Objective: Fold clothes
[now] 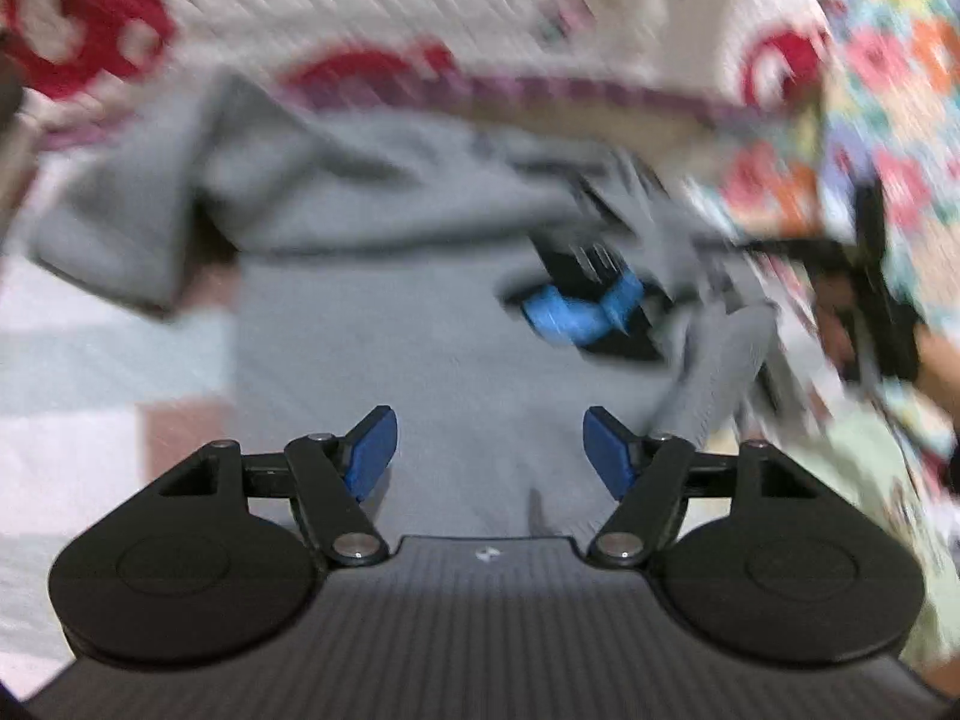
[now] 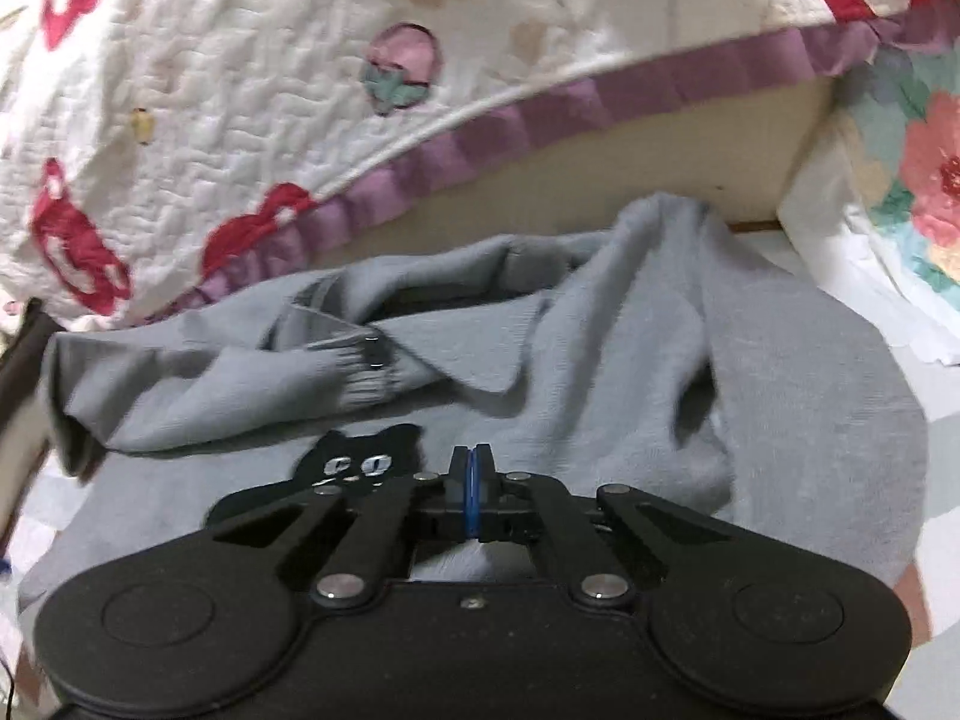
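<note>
A grey long-sleeved shirt (image 1: 372, 300) lies spread on a pale bedsheet, blurred in the left wrist view. My left gripper (image 1: 489, 450) hovers open over its lower body, blue pads wide apart and nothing between them. My right gripper (image 1: 576, 312) is low over the shirt's right side. In the right wrist view the grey shirt (image 2: 630, 360) has a sleeve with a ribbed cuff (image 2: 372, 384) folded across the chest, above a black cat print (image 2: 366, 462). There my right gripper (image 2: 472, 459) is shut, pads pressed together, and no cloth shows between them.
A white quilt (image 2: 240, 90) with red shapes and a purple border hangs just behind the shirt. A floral cloth (image 2: 924, 168) lies to the right. A person's hand (image 1: 936, 360) holds the right gripper's handle. Pale sheet (image 1: 90, 360) shows left of the shirt.
</note>
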Motion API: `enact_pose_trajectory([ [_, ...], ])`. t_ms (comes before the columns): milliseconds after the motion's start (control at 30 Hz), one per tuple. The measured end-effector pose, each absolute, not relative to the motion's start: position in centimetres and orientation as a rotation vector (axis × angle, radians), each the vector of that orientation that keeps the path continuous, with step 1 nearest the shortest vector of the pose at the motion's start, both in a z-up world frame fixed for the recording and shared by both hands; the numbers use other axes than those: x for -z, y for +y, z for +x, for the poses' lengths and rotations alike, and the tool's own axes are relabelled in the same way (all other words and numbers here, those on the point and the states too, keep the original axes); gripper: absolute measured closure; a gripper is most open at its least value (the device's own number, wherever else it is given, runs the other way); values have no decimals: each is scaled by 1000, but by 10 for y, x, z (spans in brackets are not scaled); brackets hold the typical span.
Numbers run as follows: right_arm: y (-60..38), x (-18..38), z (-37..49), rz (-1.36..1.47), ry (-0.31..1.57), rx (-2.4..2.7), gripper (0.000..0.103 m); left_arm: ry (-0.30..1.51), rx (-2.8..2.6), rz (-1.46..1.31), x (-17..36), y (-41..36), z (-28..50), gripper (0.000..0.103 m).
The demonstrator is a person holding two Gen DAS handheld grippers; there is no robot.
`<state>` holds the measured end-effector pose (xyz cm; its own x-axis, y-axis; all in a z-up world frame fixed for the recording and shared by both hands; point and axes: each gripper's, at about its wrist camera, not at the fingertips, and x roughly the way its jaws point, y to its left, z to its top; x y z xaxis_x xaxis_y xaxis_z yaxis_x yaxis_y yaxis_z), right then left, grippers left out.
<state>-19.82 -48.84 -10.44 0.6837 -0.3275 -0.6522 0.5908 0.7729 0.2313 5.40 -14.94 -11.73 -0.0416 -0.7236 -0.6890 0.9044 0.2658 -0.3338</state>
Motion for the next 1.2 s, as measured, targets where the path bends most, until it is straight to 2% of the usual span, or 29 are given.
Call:
enact_pose_trajectory([
  [100,-487,104,-212,479,631,534,102,919,1414,397,130,-158,29,32],
  [133,-487,104,-216,489,631,534,95,901,1422,446,134,-160,21,32],
  [200,-486,104,-225,508,632,533,91,862,1416,508,139,-163,9,31],
  [267,-485,104,-235,527,633,533,61,847,1399,534,142,-165,5,31],
  [300,-482,107,-242,550,643,524,34,843,1390,543,143,-167,4,29],
  [333,-477,113,-252,582,659,511,30,827,1371,566,145,-167,2,29],
  [500,-442,130,-289,667,715,432,30,788,1315,692,157,-170,-7,26],
  [667,-401,151,-286,558,864,312,30,796,1267,720,161,-175,-8,27],
  [733,-388,156,-277,447,872,328,30,783,1259,667,155,-173,-3,40],
  [767,-386,158,-272,418,859,348,30,767,1258,647,153,-172,0,55],
  [800,-386,158,-266,396,835,372,34,751,1254,628,150,-173,3,71],
  [833,-387,156,-260,375,805,381,62,738,1243,607,147,-174,7,77],
  [867,-389,153,-254,354,775,381,81,731,1226,579,143,-177,12,79],
  [900,-391,148,-247,339,745,382,95,717,1206,550,140,-179,17,83],
  [933,-395,142,-239,326,715,386,95,695,1182,522,137,-182,22,86],
  [1033,-413,125,-206,284,683,389,95,653,1102,454,132,-192,40,86],
  [1133,-438,120,-169,282,697,399,96,713,1096,375,130,-191,56,86],
  [1167,-444,121,-159,274,706,407,96,724,1119,338,127,-186,58,83],
  [1200,-448,121,-151,274,712,416,96,735,1142,300,124,-182,59,75],
])
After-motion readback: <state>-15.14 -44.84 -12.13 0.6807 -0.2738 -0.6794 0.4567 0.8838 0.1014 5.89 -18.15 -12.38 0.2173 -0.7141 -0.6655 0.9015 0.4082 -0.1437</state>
